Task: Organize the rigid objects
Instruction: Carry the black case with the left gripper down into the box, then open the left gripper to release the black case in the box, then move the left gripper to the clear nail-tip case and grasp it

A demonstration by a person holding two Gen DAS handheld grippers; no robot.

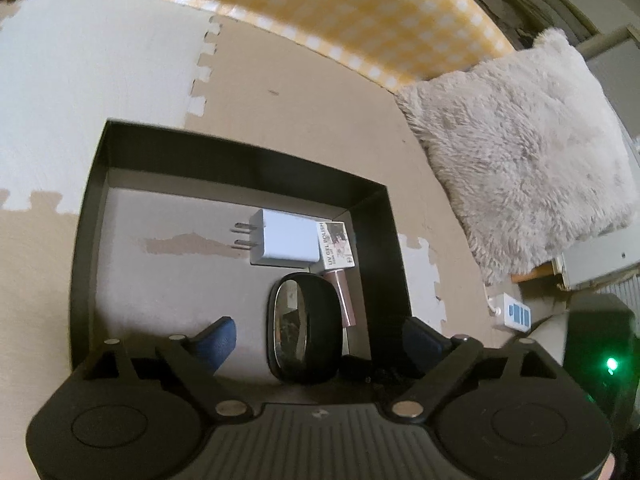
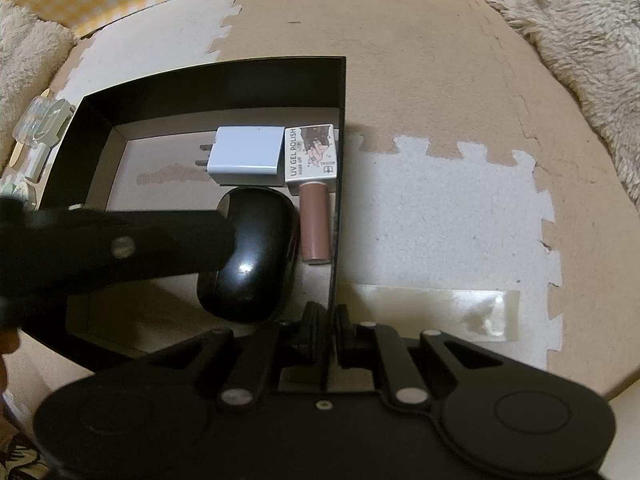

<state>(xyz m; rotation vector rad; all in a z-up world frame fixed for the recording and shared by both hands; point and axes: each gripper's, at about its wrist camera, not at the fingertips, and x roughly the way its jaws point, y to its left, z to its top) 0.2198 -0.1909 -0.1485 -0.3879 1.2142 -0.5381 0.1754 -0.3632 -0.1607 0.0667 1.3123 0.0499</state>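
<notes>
Tongs [image 1: 316, 340] straddle lengthwise black case [image 1: 306, 330].

Both wrist cameras are looking steeply down, close over the black box [image 1: 368, 240] [image 2: 338, 120]; the right is peering from its right wall, both sharing its contents.

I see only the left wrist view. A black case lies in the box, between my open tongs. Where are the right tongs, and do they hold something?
Observer: The right tongs are shut on the near end of the right wall of the box.
Operator: Is anything outside the box on that side?
Observer: A strip of clear tape lies flat on the mat, beside that wall.
Operator: And outside the left wall?
Observer: A clear plastic item lies there; I cannot tell what it is.
</notes>
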